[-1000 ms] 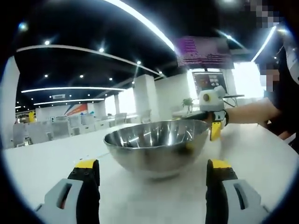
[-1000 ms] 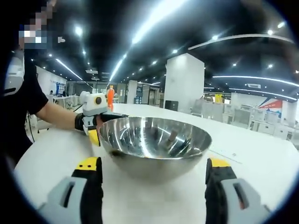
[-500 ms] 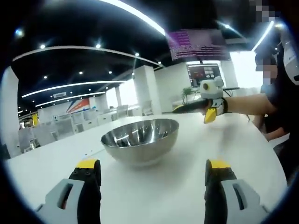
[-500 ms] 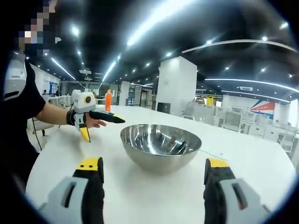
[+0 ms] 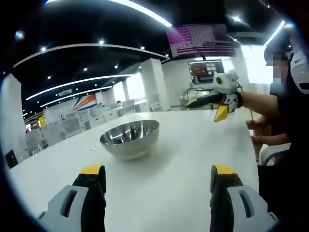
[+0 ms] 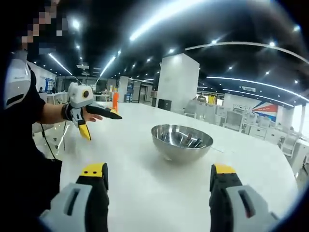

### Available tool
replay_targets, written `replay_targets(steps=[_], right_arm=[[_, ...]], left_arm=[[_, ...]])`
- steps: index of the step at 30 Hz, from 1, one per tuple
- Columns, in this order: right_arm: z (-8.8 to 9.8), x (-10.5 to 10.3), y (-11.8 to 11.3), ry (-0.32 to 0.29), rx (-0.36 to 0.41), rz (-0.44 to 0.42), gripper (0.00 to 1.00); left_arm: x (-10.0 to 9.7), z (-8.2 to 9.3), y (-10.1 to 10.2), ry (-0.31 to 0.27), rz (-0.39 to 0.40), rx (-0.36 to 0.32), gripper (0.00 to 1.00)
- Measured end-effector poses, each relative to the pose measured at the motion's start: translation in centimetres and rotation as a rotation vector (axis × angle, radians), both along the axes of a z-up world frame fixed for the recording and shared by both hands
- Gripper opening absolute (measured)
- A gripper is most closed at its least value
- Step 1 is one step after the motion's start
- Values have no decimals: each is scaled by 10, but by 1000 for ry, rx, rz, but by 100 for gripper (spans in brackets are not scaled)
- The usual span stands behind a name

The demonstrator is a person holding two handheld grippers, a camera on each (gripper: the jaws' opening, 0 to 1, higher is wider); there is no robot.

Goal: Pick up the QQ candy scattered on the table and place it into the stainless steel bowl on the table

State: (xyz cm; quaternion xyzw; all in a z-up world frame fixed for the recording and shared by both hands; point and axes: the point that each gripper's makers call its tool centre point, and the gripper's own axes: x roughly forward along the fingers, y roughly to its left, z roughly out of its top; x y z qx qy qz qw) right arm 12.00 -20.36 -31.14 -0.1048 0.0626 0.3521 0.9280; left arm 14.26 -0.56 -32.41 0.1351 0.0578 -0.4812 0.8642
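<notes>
Stainless steel round bowl point(image 5: 129, 138), one in number, sits upright on the white surface point(image 5: 183, 159) with its mouth facing up; being round, it has no long axis. In the left gripper view it lies at 11 o'clock from the left tool point(image 5: 157, 175), whose two yellow-tipped jaws are spread wide with nothing between them. In the right gripper view the same bowl point(image 6: 181, 141) sits at 1 o'clock from the right tool point(image 6: 158, 174), also spread and empty. Whether candy lies inside cannot be told. One orange bottle point(image 6: 115, 100) stands upright far across the surface.
</notes>
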Motion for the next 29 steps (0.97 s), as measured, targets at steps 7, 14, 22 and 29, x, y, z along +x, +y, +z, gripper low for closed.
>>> replay_targets(steps=[7,14,22,29], right_arm=[[-8,-46,24,33,-10,42,84],[-13,-62,34,38,-27,34,84],[-7,-61,35,35,-5,22,82],[-13,-61,37,58,-11,20,82]], left_arm=[[-27,3,15,17,50,-19,89],[-41,-16,26,52,73,17,89],[-44,-15,27,42,72,8,88],[-48,-23,27,34,66,33,87]])
